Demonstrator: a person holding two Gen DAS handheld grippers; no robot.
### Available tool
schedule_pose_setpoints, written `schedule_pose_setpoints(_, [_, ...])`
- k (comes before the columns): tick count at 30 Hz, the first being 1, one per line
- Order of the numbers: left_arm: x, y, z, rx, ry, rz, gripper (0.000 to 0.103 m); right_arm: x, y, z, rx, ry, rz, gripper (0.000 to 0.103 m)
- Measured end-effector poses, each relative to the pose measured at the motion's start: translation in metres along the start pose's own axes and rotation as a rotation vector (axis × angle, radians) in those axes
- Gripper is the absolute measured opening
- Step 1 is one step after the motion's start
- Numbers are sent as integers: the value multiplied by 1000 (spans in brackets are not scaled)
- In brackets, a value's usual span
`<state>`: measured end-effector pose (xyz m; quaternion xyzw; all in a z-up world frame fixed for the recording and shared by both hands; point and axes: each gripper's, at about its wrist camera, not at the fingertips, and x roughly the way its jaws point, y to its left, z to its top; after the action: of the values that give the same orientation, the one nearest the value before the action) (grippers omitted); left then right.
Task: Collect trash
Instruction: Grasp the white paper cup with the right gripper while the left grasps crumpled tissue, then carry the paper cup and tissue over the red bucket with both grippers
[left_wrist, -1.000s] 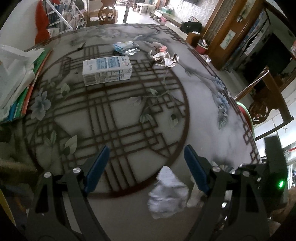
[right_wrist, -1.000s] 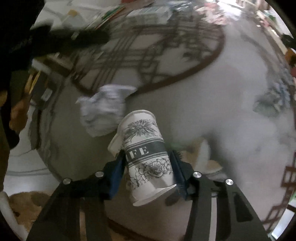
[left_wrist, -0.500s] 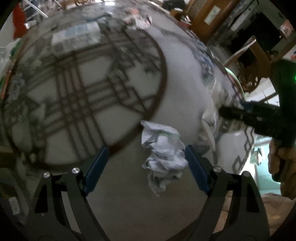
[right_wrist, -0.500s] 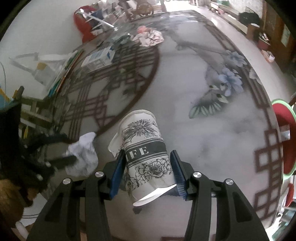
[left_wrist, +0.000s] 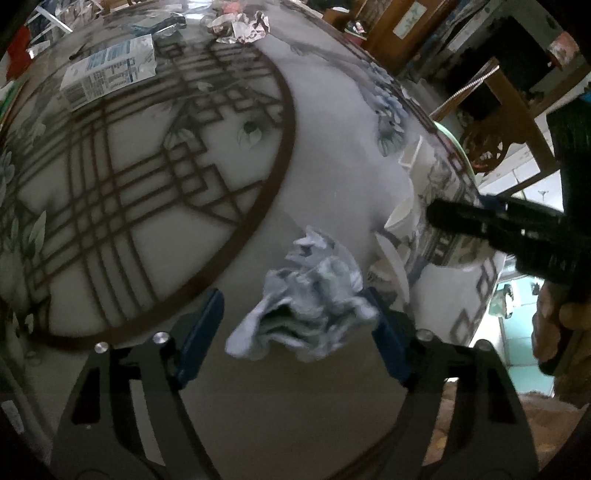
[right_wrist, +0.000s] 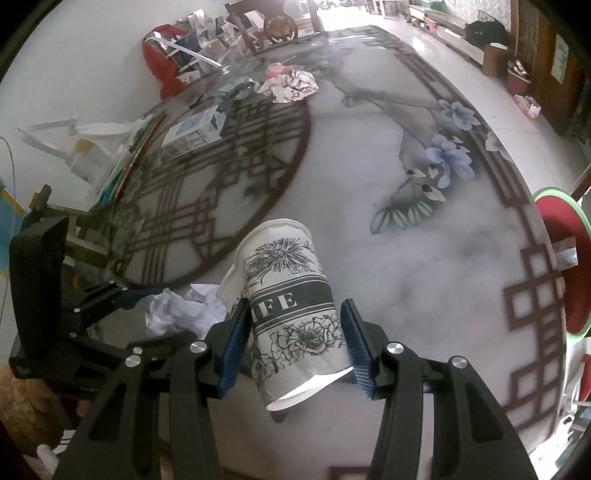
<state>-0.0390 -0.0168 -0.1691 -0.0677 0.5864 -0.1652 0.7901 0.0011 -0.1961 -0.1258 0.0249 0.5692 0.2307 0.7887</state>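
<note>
Trash lies scattered over the patterned table, and two pieces of it are at the near edge, right by the grippers. The right gripper has its blue pads closed on a paper cup, a white one printed with dark flowers and a band of letters; the cup is tilted, its mouth pointing away toward the table's middle and its base toward the camera. Just beside it to the left, the left gripper stands with its jaws spread wide on either side of a crumpled white tissue. The tissue sits between the pads, close against the right-hand pad and apart from the other, with nothing squeezing it. From the left wrist view the cup and the dark fingers holding it show just beyond the tissue, toward the table's right edge.

Farther in, the brown lattice circle covers the table's middle, with blue painted flowers toward the right edge. A white and blue carton lies on its side on the far part of that circle. Beyond it, near the far edge, sit a heap of crumpled wrappers and a flattened clear packet. Books and white bags pile up along the left edge, and a red and green basin shows past the right edge.
</note>
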Motion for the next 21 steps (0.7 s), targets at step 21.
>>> schedule_pose_setpoints(21, [-38, -11, 41, 7, -172, 67, 40, -16, -16, 4, 47, -52, -16, 48])
